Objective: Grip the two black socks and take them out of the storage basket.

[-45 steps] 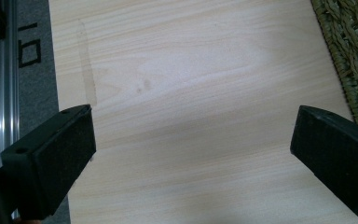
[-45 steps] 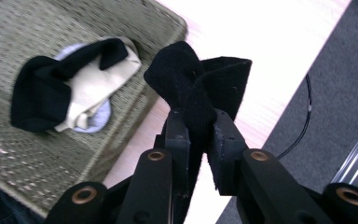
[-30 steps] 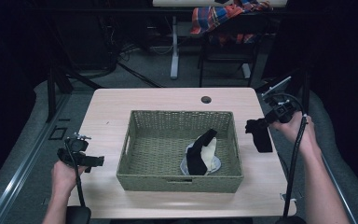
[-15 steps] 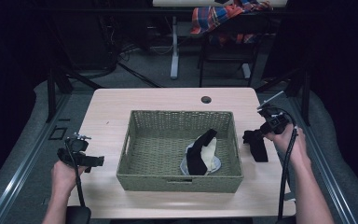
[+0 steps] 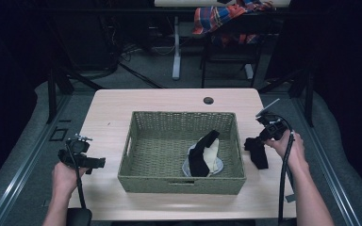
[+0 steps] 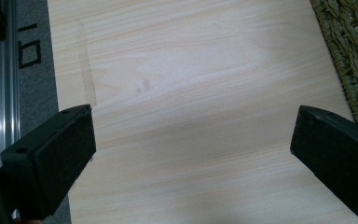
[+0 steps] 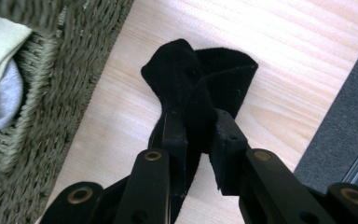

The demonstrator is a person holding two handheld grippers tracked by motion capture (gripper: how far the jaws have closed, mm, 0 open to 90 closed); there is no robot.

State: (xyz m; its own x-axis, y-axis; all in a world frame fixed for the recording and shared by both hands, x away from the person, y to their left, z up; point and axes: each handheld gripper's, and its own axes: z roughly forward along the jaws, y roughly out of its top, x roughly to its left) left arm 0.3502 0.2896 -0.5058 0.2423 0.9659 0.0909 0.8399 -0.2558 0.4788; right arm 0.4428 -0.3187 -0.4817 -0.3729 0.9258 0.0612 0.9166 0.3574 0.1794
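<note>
At the right edge of the table (image 5: 169,101), a black cloth (image 7: 200,88) is pinched between the nearly closed jaws of the right gripper (image 7: 196,123), and it's seen drooping onto the wood just beside the woven basket (image 5: 181,183). Inside that basket, a few more pieces of fabric (image 5: 205,155) are piled: black, cream, grey. Over on the left, the left gripper (image 6: 191,140) is held above bare tabletop, jaws spread wide, nothing gripped.

Dim room, lit table (image 5: 169,101) from overhead, soft glare, dark surroundings, slight grain.
</note>
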